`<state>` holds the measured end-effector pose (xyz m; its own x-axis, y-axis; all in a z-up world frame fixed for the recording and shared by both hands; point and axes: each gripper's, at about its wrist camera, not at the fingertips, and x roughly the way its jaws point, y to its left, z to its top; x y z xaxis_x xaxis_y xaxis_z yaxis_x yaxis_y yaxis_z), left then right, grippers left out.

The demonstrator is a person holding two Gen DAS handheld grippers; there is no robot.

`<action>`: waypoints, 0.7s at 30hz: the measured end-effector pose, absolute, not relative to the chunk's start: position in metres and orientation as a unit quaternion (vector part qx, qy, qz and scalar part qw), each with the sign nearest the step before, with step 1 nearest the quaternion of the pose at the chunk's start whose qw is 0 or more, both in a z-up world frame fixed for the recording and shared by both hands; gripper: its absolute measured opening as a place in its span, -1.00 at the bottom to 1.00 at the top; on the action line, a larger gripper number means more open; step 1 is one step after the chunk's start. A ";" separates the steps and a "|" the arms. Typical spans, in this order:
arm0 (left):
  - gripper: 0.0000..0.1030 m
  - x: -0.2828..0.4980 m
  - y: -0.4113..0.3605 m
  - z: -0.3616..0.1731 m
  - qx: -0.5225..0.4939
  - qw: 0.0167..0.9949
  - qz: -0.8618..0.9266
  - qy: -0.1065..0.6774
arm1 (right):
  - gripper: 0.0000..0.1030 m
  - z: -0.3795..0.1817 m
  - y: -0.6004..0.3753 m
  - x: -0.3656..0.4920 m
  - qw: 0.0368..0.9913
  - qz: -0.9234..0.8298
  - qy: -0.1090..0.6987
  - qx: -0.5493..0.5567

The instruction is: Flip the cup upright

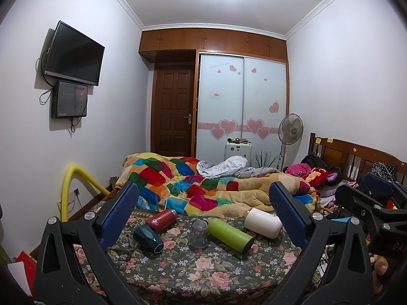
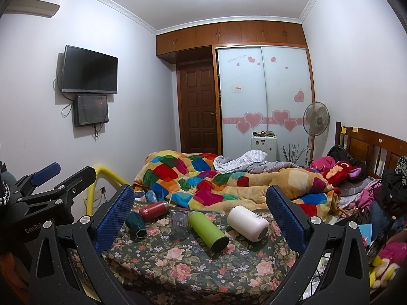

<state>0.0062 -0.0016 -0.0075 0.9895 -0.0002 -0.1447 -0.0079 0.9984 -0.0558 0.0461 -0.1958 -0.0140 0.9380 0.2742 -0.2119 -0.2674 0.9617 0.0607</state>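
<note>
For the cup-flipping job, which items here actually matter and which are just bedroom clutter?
Job-related:
red bottle, dark green cup, clear glass, green bottle, white cup, all on the floral cloth; the glass stands, the rest lie on their sides
left tool, right tool, both open and empty

Lying about:
patchwork blanket
fan
TV

five drinking vessels sit on the flowered cloth [image 1: 203,277]: four bottles lying on their sides, namely one red bottle [image 1: 161,219], one dark green bottle [image 1: 148,240], one light green bottle [image 1: 231,234] and one white bottle [image 1: 263,223], plus one clear glass [image 1: 199,233] standing mouth down. two screens hang on the wall, one television [image 1: 75,54] and one smaller monitor [image 1: 70,99]. one fan [image 1: 290,128], one suitcase [image 1: 238,150], one patchwork blanket [image 1: 203,188].
</note>
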 end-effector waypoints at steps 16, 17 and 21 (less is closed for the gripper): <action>1.00 0.018 0.004 -0.008 -0.037 0.996 0.006 0.081 | 1.00 -0.016 -0.194 0.057 0.983 0.137 0.125 0.010; 1.00 0.020 0.006 -0.010 -0.038 0.996 0.005 0.082 | 1.00 -0.017 -0.194 0.060 0.982 0.137 0.128 0.009; 1.00 0.034 0.012 -0.018 -0.044 0.995 0.003 0.089 | 1.00 -0.027 -0.187 0.074 0.979 0.138 0.148 0.002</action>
